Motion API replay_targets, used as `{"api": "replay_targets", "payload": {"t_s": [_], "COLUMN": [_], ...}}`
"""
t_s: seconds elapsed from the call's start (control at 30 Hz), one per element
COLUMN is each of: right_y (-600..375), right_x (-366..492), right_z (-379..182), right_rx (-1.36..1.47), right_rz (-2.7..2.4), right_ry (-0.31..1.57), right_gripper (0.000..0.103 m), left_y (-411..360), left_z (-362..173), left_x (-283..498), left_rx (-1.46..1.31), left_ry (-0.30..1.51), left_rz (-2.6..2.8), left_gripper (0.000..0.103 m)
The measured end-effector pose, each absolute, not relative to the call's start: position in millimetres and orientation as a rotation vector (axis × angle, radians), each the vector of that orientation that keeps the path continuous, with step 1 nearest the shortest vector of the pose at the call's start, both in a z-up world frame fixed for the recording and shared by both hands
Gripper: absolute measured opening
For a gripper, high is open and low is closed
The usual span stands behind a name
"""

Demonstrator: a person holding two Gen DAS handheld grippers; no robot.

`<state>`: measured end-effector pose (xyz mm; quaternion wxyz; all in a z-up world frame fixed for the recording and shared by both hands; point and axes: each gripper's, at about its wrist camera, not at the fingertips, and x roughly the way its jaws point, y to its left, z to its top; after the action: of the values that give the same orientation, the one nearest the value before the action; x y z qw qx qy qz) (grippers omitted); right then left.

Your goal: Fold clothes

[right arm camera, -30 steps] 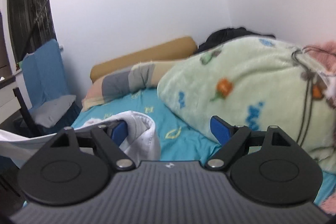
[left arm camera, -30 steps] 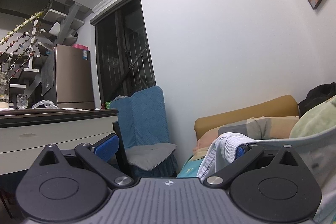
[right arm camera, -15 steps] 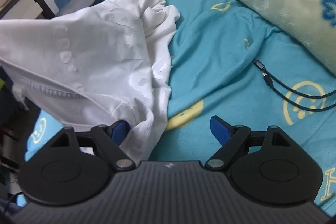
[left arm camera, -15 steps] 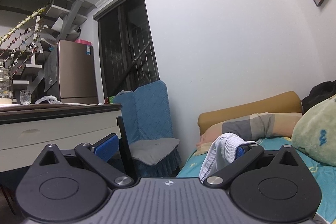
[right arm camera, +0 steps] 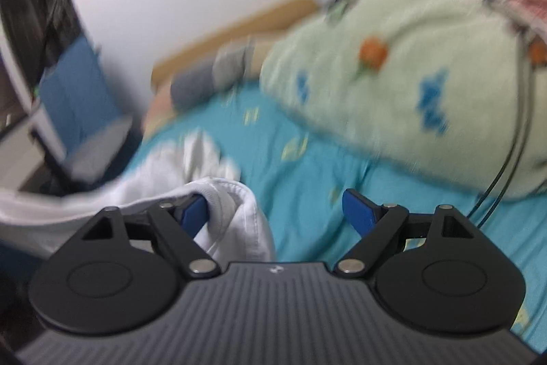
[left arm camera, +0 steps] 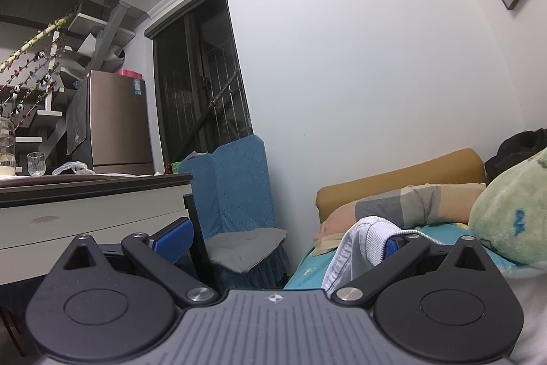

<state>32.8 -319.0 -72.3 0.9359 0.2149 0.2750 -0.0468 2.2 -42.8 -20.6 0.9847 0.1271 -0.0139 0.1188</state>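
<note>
A white garment (right arm camera: 218, 194) is stretched between my two grippers over the teal bed sheet (right arm camera: 307, 166). In the left wrist view its ribbed white edge (left arm camera: 362, 238) is draped over the right blue finger. My left gripper (left arm camera: 283, 238) has its jaws wide apart and points at the wall. In the right wrist view the cloth is hooked over the left blue finger (right arm camera: 195, 211). My right gripper (right arm camera: 277, 211) also has its jaws wide apart, above the bed. The right wrist view is blurred by motion.
A green fleece blanket (right arm camera: 410, 70) lies heaped at the right of the bed, with a black cable (right arm camera: 512, 159) on it. Pillows (left arm camera: 410, 200) lie at the head. A blue-covered chair (left arm camera: 239, 200) and a white counter (left arm camera: 85, 204) stand to the left.
My right gripper has tilted back up from looking down at the sheet to looking along the bed, still carrying the cloth. My left gripper has hardly moved.
</note>
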Motion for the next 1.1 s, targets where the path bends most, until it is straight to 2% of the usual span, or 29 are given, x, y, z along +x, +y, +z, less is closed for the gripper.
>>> {"api": "replay_targets", "payload": {"t_s": [0.17, 0.3, 0.53, 0.7, 0.87, 1.1], "right_y": [-293, -293, -309, -285, -263, -279], "right_x": [58, 57, 52, 67, 71, 75], "right_z": [-112, -118, -100, -113, -102, -121], "right_rx": [0.408, 0.496, 0.654, 0.491, 0.374, 0.234], "right_rz": [0.1, 0.155, 0.205, 0.221, 0.328, 0.007], "right_ry": [0.907, 0.953, 0.797, 0.884, 0.795, 0.861], "right_gripper": [0.084, 0.084, 0.084, 0.085, 0.084, 0.084], "left_y": [-39, -36, -34, -31, -27, -15], "left_z": [-20, -19, -18, -15, -13, -9], "left_x": [4, 5, 8, 7, 4, 5], "left_rx": [0.243, 0.227, 0.205, 0.186, 0.177, 0.096], "left_ry": [-0.016, -0.01, 0.002, 0.008, 0.004, 0.088], "left_rz": [0.25, 0.251, 0.244, 0.239, 0.242, 0.215], "left_gripper": [0.103, 0.103, 0.103, 0.103, 0.103, 0.103]}}
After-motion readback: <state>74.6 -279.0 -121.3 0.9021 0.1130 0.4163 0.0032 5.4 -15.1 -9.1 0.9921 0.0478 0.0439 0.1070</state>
